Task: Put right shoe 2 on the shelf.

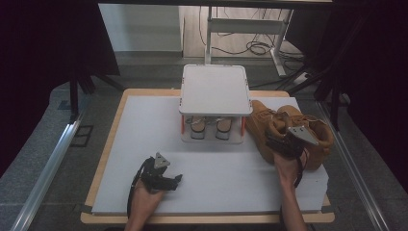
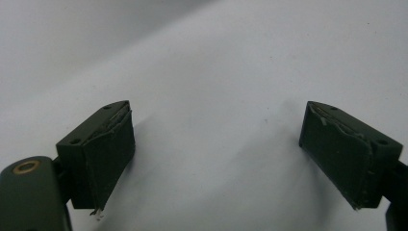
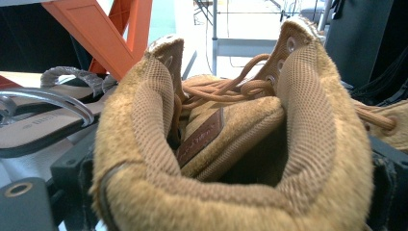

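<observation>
Boot (image 3: 231,144) collar between right gripper (image 1: 285,142) jaws

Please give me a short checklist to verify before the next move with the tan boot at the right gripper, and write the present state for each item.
1. Right gripper is at the rear collar of the near tan boot, its jaws outside the collar on both sides: ok.
2. Pads are pressing firmly on the collar: cannot tell, because the contact is hidden.
3. Left gripper is open with nothing between its jaws, over the white table mat: ok.
4. Second tan boot lies close beside the first one and may be disturbed: not ok.
5. Sandals already occupy the lower level of the white rack: ok.
</observation>
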A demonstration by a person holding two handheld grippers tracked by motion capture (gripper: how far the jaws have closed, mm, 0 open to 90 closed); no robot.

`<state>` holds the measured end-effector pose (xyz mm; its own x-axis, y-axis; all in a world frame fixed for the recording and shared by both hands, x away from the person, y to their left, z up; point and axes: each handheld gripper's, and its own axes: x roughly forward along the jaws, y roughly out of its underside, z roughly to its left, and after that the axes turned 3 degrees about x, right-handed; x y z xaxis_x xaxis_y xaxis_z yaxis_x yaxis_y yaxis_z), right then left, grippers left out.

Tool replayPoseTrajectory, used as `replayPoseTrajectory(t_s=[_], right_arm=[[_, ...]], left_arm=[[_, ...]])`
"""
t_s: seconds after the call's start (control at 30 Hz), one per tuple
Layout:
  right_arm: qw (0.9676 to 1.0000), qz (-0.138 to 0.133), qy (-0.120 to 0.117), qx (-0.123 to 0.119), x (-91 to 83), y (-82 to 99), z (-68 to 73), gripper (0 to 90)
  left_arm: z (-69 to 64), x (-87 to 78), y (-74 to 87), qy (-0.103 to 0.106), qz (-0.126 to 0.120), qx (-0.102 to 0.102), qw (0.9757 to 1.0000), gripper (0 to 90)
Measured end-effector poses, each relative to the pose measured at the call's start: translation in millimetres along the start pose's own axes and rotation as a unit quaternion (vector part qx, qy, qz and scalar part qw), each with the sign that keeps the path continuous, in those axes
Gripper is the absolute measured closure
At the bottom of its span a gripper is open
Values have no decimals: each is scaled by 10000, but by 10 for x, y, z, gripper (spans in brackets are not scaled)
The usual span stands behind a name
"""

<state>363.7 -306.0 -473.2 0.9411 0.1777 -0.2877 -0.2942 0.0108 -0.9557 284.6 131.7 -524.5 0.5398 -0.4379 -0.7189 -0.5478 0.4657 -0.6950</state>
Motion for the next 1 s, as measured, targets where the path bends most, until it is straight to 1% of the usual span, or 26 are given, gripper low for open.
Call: replayPoseTrajectory(t_s=[0.13,0.2,0.33,0.43,0.5,0.53,0.6,0.83,1.0], right_arm=[[9999,76,61,-57,50,-9,13,78],[9999,79,60,-51,50,-10,13,115],[9999,73,70,-110,13,-7,-3,264],[9996,91,179,-214,-5,-9,16,383],[9994,85,237,-243,-12,-5,30,430],[9991,86,276,-304,-18,-3,49,451],[9990,81,291,-329,-20,-3,59,459],[9990,43,357,-270,-35,-14,88,503],[9985,12,399,-368,-71,-62,125,512]], left_arm=[[0,0,0,0,1,1,10000,120],[0,0,0,1,0,-1,10000,120],[1,0,0,2,1,0,10000,120],[1,0,0,1,2,0,10000,120],[1,0,0,3,1,-1,10000,120],[1,0,0,2,1,-1,10000,120],[1,0,0,3,0,-3,10000,120],[1,0,1,3,-1,-4,10000,120],[1,0,0,3,0,-6,10000,120]])
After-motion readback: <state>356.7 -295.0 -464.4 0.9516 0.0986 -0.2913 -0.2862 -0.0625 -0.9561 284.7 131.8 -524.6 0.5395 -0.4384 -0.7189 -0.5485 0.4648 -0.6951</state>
